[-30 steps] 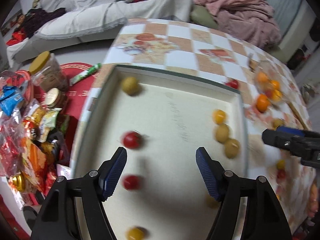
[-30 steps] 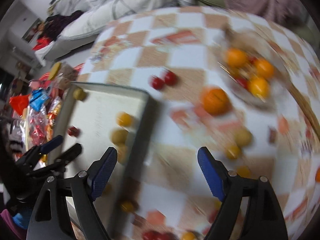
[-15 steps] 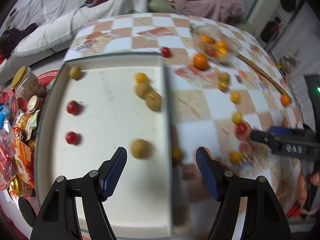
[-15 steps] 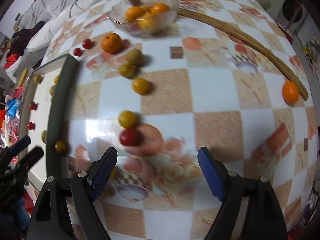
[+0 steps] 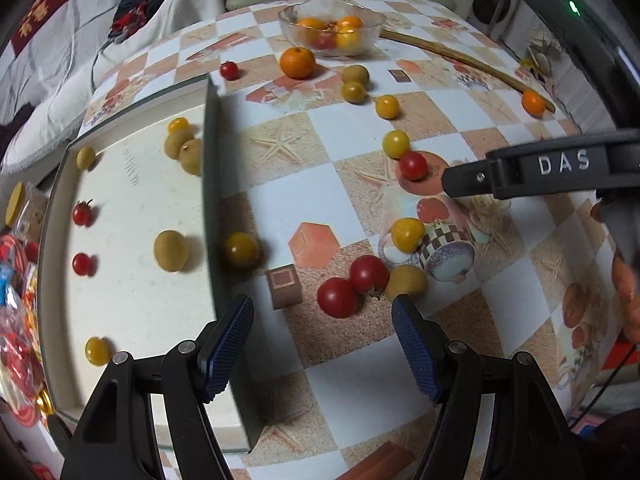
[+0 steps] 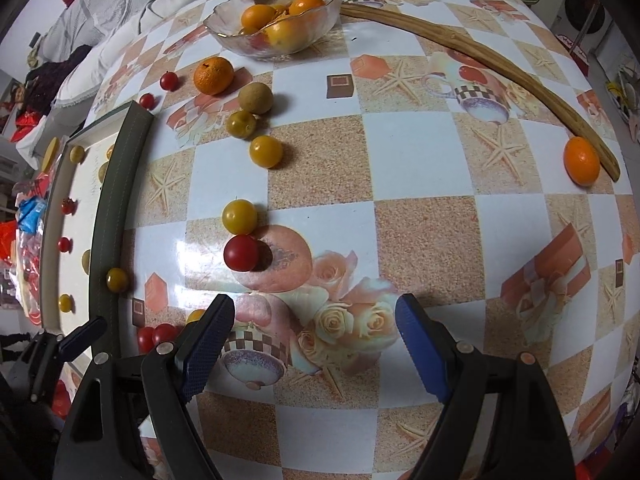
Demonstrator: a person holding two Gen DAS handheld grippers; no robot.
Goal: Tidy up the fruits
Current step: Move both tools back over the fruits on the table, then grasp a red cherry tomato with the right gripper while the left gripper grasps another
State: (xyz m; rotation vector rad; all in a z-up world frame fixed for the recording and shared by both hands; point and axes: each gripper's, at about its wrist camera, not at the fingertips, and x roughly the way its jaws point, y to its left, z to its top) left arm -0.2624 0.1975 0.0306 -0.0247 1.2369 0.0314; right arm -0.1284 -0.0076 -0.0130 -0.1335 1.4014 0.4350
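Both claws wide, holding nothing: left gripper (image 5: 322, 338) at bottom centre below two red tomatoes (image 5: 352, 286), right gripper (image 6: 314, 338) below a lone red tomato (image 6: 241, 253), tray (image 5: 211, 184) at left.

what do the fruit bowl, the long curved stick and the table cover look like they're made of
Fruit bowl: clear glass, likely; fruit shows through its wavy wall.
Curved stick: tan, matte, looks like wood or bamboo.
Table cover: glossy printed checks with light glare, probably vinyl or oilcloth.

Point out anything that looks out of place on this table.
Fruit lies scattered loose across the tablecloth instead of in the glass bowl or tray: one orange sits alone beside the wooden stick, far from the rest.
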